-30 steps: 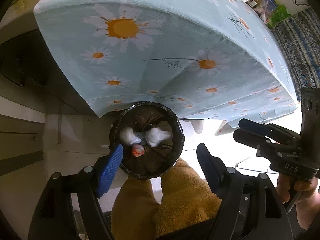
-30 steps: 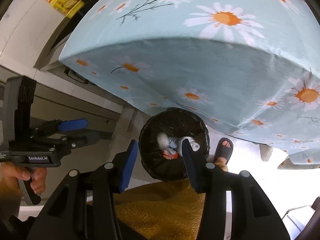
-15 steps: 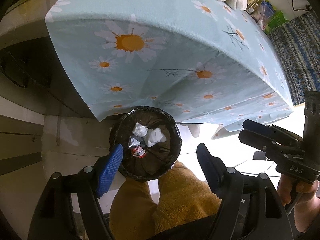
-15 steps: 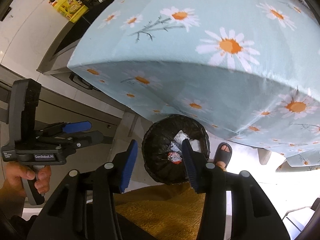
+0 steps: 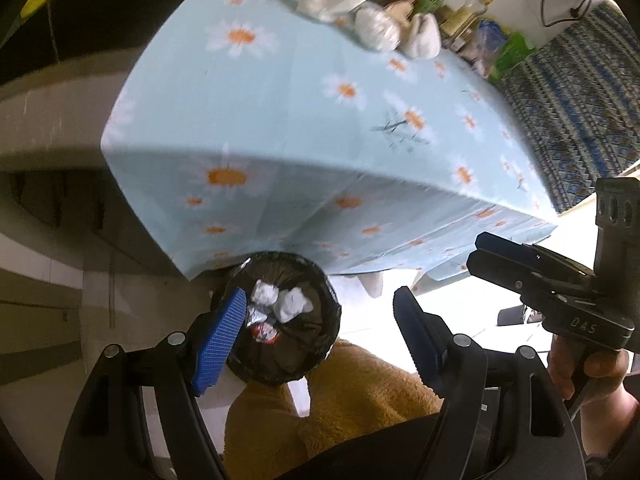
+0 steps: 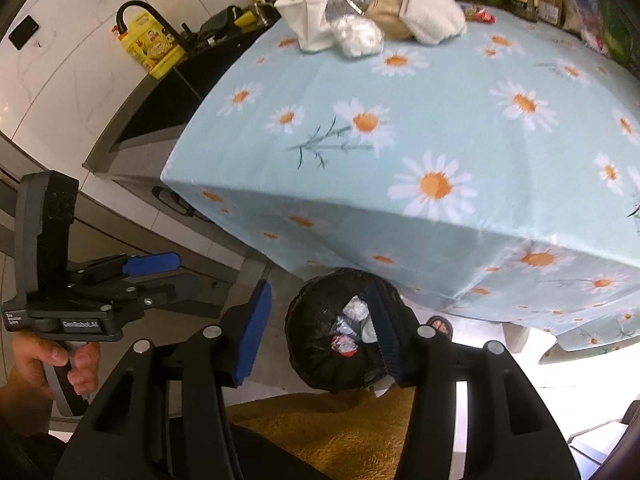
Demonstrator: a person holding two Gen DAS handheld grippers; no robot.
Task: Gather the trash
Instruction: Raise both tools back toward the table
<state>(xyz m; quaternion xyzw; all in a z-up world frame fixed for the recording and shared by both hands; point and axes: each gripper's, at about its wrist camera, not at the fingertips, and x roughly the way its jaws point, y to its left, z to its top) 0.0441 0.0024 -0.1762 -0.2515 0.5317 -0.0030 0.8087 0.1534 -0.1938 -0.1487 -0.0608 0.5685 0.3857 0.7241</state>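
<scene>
Both our left claw (image 5: 320, 336) and right claw (image 6: 320, 332) gape wide and carry nothing. The crumpled wad (image 6: 357, 36) on the worktop (image 6: 460, 128) may squash and slip; a careless drop could miss the bin (image 6: 340, 332).

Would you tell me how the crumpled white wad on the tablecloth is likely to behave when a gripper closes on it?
The crumpled white wad looks like creased paper or plastic, so it is probably light and will squash. Its rounded shape suggests a push may roll it. It lies close beside the white folded cloth, which may get nudged.
</scene>
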